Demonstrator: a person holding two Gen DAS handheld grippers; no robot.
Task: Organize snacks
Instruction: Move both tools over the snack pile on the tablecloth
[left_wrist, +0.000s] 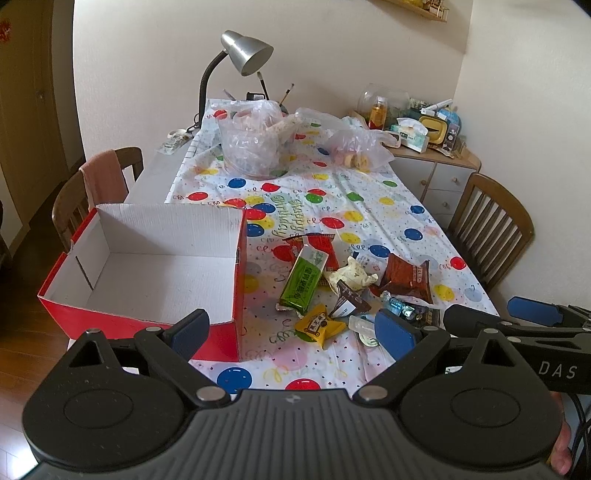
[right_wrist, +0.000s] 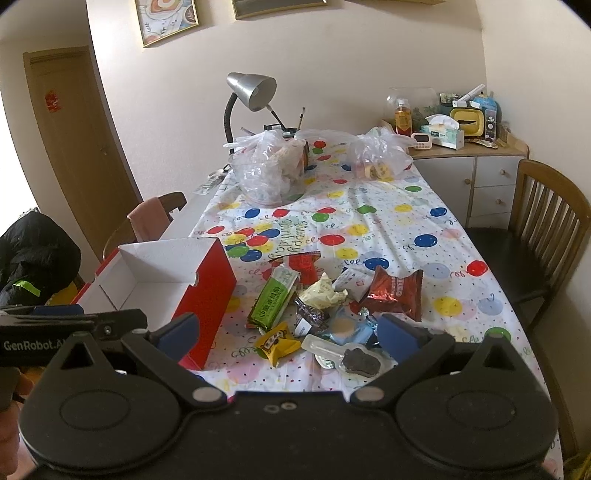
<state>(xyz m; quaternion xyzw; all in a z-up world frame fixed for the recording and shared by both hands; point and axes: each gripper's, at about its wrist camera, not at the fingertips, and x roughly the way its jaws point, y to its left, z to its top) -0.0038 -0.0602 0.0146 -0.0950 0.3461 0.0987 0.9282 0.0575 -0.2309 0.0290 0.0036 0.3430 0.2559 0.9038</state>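
On the table (left_wrist: 369, 206) with the balloon cloth sits a pile of snacks (left_wrist: 332, 284), just past the tips of both tools. Beside the pile, on its left, stands a red box (left_wrist: 147, 266) with white insides and nothing in it. The left gripper (left_wrist: 291, 332) has its blue pads wide apart and holds nothing; the yellow packet (left_wrist: 319, 326) lies between and just beyond them. The right gripper (right_wrist: 288, 334) is spread wide too, with a yellow packet (right_wrist: 277, 343) and a clear pack with a dark cookie (right_wrist: 360, 360) near its tips. A green bar (right_wrist: 273, 301) and a brown bag (right_wrist: 395, 295) lie farther back.
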